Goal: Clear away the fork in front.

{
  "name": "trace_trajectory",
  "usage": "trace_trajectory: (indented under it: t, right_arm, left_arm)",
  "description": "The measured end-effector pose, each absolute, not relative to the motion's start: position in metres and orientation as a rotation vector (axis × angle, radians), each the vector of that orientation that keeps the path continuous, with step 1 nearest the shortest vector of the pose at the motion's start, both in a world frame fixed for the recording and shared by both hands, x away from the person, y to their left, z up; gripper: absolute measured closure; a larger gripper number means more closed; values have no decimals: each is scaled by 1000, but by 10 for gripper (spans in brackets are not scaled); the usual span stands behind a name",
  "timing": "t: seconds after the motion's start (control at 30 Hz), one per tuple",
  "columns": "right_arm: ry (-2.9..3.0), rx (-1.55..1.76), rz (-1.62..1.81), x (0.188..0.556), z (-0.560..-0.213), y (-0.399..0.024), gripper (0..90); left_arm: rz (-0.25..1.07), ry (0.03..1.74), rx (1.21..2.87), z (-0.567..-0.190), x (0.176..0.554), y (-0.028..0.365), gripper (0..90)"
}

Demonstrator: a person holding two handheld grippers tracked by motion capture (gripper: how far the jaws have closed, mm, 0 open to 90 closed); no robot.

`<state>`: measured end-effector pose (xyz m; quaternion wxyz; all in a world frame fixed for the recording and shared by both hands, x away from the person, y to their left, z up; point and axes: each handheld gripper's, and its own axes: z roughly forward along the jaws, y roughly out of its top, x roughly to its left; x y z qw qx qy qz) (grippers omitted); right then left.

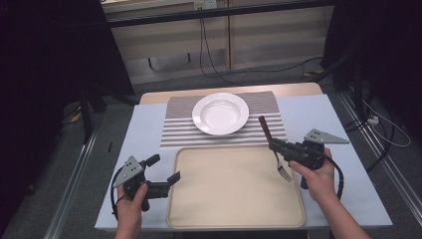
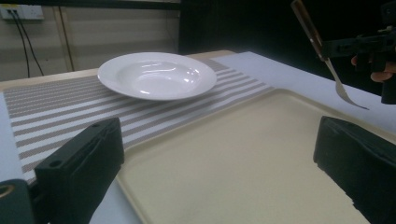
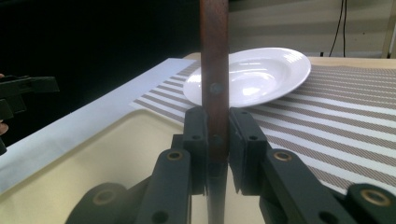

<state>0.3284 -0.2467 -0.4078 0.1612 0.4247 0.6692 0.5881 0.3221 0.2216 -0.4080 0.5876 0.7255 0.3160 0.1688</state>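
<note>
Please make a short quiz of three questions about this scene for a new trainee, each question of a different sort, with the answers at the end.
1. True or false: the right gripper is shut on the fork.
2. Multiple choice: where does the white plate sit? A) on the beige tray; B) on the striped placemat; C) on the floor.
3. Short answer: which way do the fork's tines point, towards the tray or towards the plate?

Key
1. True. Its jaws clamp the brown handle, as the right gripper view shows.
2. B. The plate rests on the placemat, beyond the tray.
3. Towards the tray; the handle rises towards the plate. The left gripper is open and holds nothing.
</note>
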Motion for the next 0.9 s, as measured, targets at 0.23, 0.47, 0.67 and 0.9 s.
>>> trace_trajectory:
  t: [0.23,0.47,0.67,0.9]
  right_arm:
    - [1908,1182,1707,327,-406,-234,783]
    - [1927,1145,1722,326,-406,-218,783]
    - [1939,1127,1726,327,-405,-208,782]
    - [1938,1110,1733,328,-406,-200,783]
  left_arm:
    - [352,704,1694,-397,328,203,21]
    - [341,672,1703,-388,333,190,20]
    - [329,679,1705,-383,338,179,20]
    - [299,649,1722,-381,345,161,21]
